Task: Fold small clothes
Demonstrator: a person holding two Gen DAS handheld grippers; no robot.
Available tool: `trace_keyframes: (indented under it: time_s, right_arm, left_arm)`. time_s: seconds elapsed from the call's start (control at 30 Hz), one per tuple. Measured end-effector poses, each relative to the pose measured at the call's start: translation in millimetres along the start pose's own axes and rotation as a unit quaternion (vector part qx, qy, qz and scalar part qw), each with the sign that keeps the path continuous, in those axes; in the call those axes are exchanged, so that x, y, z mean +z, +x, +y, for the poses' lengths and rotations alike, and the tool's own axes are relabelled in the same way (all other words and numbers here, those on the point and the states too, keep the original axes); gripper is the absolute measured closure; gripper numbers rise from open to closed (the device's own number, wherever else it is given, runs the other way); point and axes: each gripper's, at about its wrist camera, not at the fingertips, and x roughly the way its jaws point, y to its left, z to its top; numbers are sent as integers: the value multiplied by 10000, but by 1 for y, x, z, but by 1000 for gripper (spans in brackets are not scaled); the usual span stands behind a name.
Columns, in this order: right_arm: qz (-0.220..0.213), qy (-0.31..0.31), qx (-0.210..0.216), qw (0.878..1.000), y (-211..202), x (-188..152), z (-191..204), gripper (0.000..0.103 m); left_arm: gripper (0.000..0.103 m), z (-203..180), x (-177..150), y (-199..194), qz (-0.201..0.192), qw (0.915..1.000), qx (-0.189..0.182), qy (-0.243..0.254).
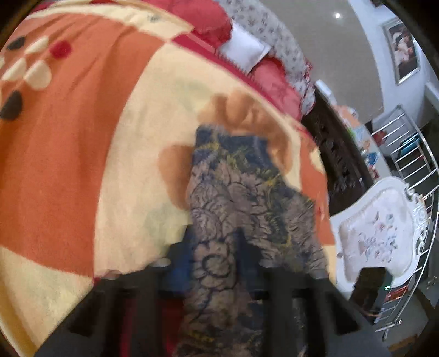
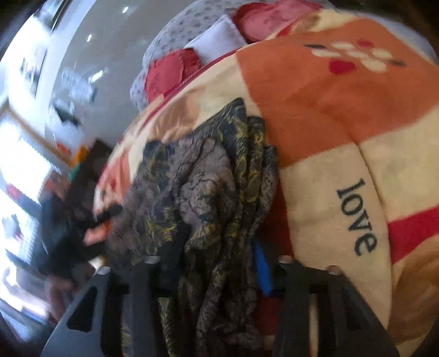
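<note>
1. Now the left gripper (image 1: 212,241) is closed on the floral cloth (image 1: 236,192); the fabric passes between its two dark fingers.
2. Likewise, the right gripper (image 2: 219,247) pinches a bunched part of the same cloth (image 2: 208,175), with folds between its fingers.
3. The cloth lies on an orange and cream blanket (image 1: 82,137) with the word "love" (image 2: 356,217).
4. Red pillows (image 1: 208,22) are behind.

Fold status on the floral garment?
Done: no neat fold visible. In hand: the left gripper and right gripper each pinch the floral garment, bunched over the orange blanket. Left: spread it flat, then fold.
</note>
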Motion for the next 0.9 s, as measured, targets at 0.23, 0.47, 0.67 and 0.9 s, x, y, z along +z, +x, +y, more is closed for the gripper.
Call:
trace_keyframes:
  time_s: [0.23,0.47,0.67,0.9]
  right_arm:
    - [-251,-715,-540,9957,-22,-4,40,74]
    - [-396,-1288,-254,9906,-31,30,106,74]
    - [-247,-1295,44,9913,12,45,135,74]
    - [306,-822,-466,9951,77,30,88,72]
  left_arm:
    - [87,-17,-8,-31,-467,9974,134,534]
    - [86,-5,32,-98,-1016,9932,113,548]
    - [85,29,58,-111,-1040,9929,432,394]
    - [75,55,42,-46,-352,9942,925,424]
